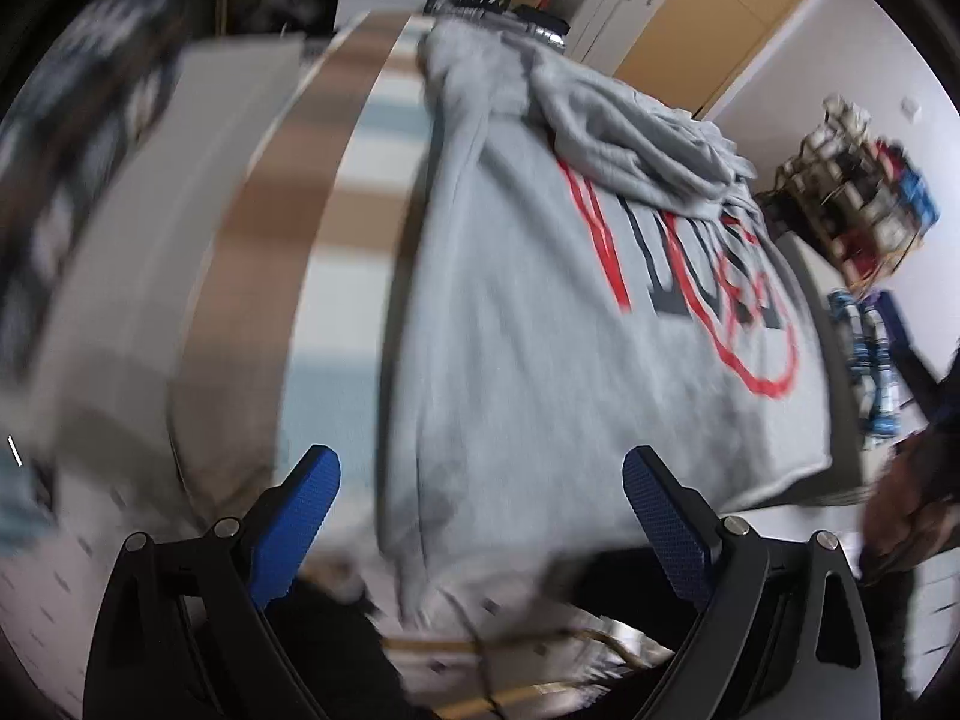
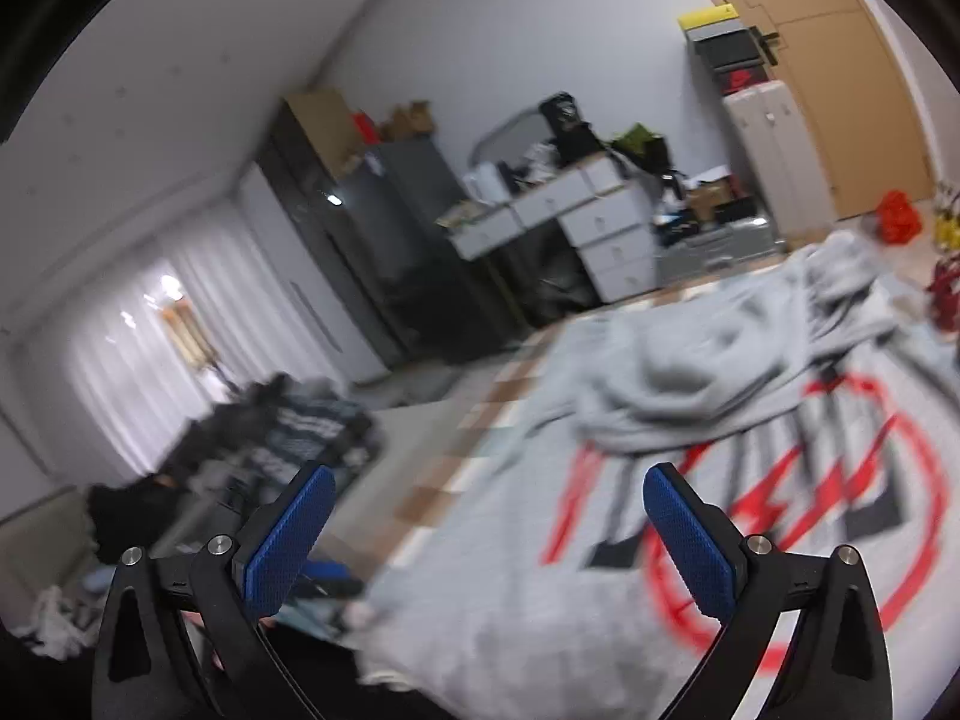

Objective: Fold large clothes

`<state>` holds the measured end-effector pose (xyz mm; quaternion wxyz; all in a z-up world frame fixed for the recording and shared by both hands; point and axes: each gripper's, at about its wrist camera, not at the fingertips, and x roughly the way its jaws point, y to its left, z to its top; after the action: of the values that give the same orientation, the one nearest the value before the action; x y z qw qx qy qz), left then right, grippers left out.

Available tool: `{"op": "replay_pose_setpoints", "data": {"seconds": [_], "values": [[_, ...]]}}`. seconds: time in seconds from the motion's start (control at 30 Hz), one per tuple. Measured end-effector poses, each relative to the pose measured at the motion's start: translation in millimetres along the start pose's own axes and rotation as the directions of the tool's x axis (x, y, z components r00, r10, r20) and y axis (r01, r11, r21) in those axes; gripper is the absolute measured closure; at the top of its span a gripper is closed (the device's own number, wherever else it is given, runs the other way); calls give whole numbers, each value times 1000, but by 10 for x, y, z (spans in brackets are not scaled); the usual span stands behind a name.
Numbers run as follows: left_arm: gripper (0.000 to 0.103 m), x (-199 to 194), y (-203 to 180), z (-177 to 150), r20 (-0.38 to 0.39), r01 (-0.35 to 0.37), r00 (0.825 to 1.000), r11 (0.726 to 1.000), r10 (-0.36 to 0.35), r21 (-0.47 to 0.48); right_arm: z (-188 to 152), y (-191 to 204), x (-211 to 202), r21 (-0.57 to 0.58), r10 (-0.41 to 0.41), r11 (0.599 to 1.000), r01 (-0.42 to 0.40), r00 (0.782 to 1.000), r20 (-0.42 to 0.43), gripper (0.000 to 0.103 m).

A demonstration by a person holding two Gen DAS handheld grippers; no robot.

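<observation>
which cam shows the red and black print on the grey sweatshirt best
The right wrist view: the print on the grey sweatshirt faces the camera, with red ring, bolt shapes and dark letters visible, though blurred. The left wrist view shows the same print smaller, stretched sideways toward the edge and partly covered by the bunched sleeve.

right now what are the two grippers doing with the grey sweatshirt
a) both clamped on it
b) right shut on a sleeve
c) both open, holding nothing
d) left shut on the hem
c: the left gripper and right gripper both show spread blue pads with nothing between them, above the grey sweatshirt.
</observation>
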<state>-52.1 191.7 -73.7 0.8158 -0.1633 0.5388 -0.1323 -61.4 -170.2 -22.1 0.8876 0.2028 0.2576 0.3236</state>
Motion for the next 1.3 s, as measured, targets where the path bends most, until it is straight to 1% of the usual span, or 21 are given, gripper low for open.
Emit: {"op": "replay_pose_setpoints", "data": {"seconds": [0.03, 0.13, 0.23, 0.27, 0.33, 0.37, 0.4, 0.43, 0.53, 0.6, 0.63, 0.73, 0.83, 0.87, 0.9, 0.97, 1.0, 1.17, 1.2, 1.23, 1.3], "values": [[10, -30, 56, -94, 21, 47, 999, 998, -46, -45, -72, 36, 6, 5, 22, 1000, -22, 1000, 0, 0], [10, 0, 87, -274, 35, 100, 995, 990, -97, -98, -157, 71, 64, -15, 29, 999, -30, 998, -57, 0], [10, 161, 94, -325, -5, 96, 995, 986, -97, -135, -239, 37, 66, 1, 28, 1000, -28, 997, -68, 0], [10, 196, 67, -339, -14, 89, 996, 988, -92, -123, -273, 52, 55, 9, 35, 999, -34, 996, -77, 0], [10, 170, -35, -365, 6, 47, 999, 995, -46, -88, -308, 26, 46, 16, 36, 999, -35, 996, -87, 0], [10, 173, -46, -393, -4, 44, 999, 995, -45, -94, -344, 28, 12, 12, 27, 1000, -26, 996, -90, 0], [10, 238, -44, -405, -42, 33, 998, 994, -38, -103, -352, 27, 8, 13, 23, 1000, -22, 995, -94, 0], [10, 307, -43, -387, -65, 7, 998, 995, -14, -104, -355, 7, 4, 25, 32, 999, -30, 995, -94, 0], [10, 422, -9, -398, -50, -33, 998, 993, 28, -110, -391, -3, -27, 41, 47, 998, -43, 994, -94, 0], [10, 523, 39, -388, -66, -25, 998, 990, 16, -137, -406, 21, -48, 20, 35, 999, -33, 995, -99, 0], [10, 572, 78, -370, -71, -40, 997, 985, 29, -166, -416, 32, -51, 11, 34, 999, -33, 994, -100, 0], [10, 589, 91, -407, -43, -34, 999, 983, 27, -181, -430, 51, -79, -2, 42, 999, -43, 993, -106, 0], [11, 742, 110, -404, -121, -2, 992, 978, -24, -209, -429, 58, -88, 1, 60, 998, -60, 993, -104, 0], [13, 738, 114, -414, -120, -2, 993, 977, -24, -214, -431, 66, -92, -1, 64, 998, -64, 992, -105, 0], [20, 714, 129, -433, -109, -9, 994, 977, -15, -211, -431, 72, -92, -4, 64, 998, -65, 992, -106, 0], [87, 712, 137, -454, -122, 5, 992, 978, -31, -207, -429, 88, -102, -7, 72, 997, -73, 992, -103, 0], [97, 715, 137, -469, -137, 34, 988, 976, -65, -215, -431, 99, -107, -9, 75, 997, -76, 992, -102, 0], [99, 524, 55, -532, -134, 111, 981, 976, -138, -190, -432, 146, -119, -21, 89, 996, -92, 991, -98, 0], [99, 475, 44, -537, -130, 139, 978, 973, -165, -186, -434, 150, -111, -20, 91, 995, -93, 991, -101, 0], [99, 399, 33, -537, -117, 184, 971, 964, -208, -190, -437, 157, -103, -20, 93, 995, -96, 990, -106, 0], [100, 280, 46, -526, -98, 237, 960, 950, -261, -201, -437, 164, -87, -22, 93, 995, -96, 990, -110, 0]]}}
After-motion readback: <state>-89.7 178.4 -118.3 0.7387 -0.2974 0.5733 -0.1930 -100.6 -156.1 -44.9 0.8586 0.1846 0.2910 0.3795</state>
